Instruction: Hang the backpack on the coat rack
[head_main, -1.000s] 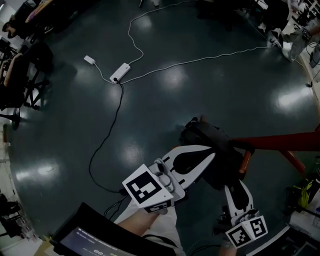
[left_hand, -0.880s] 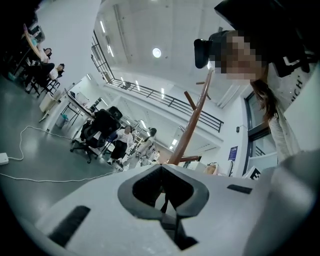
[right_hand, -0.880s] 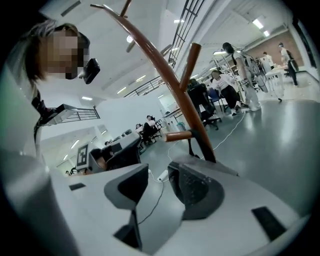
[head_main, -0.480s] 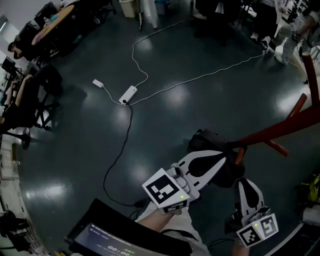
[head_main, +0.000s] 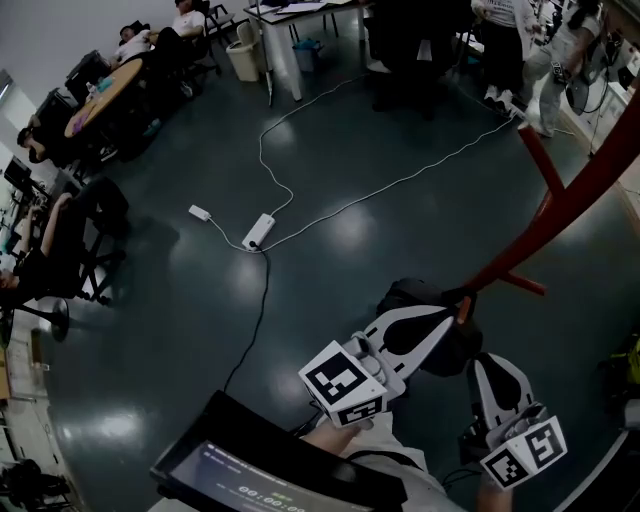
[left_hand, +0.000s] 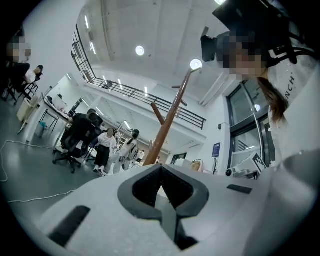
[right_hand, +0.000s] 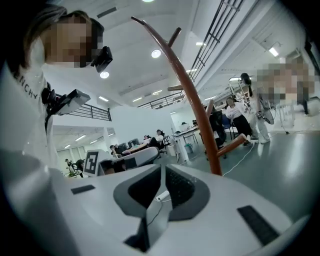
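The black backpack (head_main: 412, 296) shows in the head view at lower right, by the foot of the red coat rack (head_main: 560, 205). My left gripper (head_main: 447, 318) lies over it with the jaws shut. The left gripper view shows the tips (left_hand: 161, 169) met, nothing between them, and the rack pole (left_hand: 170, 117) ahead. My right gripper (head_main: 479, 360) sits just right of the backpack. Its jaws (right_hand: 162, 169) are closing and almost touch, with only floor in the gap. The rack (right_hand: 197, 105) curves up in front. Whether either gripper holds a strap is hidden.
A white power strip (head_main: 258, 232) and its cables cross the dark floor. People sit at desks (head_main: 130, 45) at upper left and stand at upper right (head_main: 540, 50). Office chairs (head_main: 60, 240) line the left side. A dark screen (head_main: 270, 470) lies at the bottom edge.
Both grippers have risen. The head view has tilted up, so the desks and people now show at the top. The rack pole has swung from nearly level to steep at the right.
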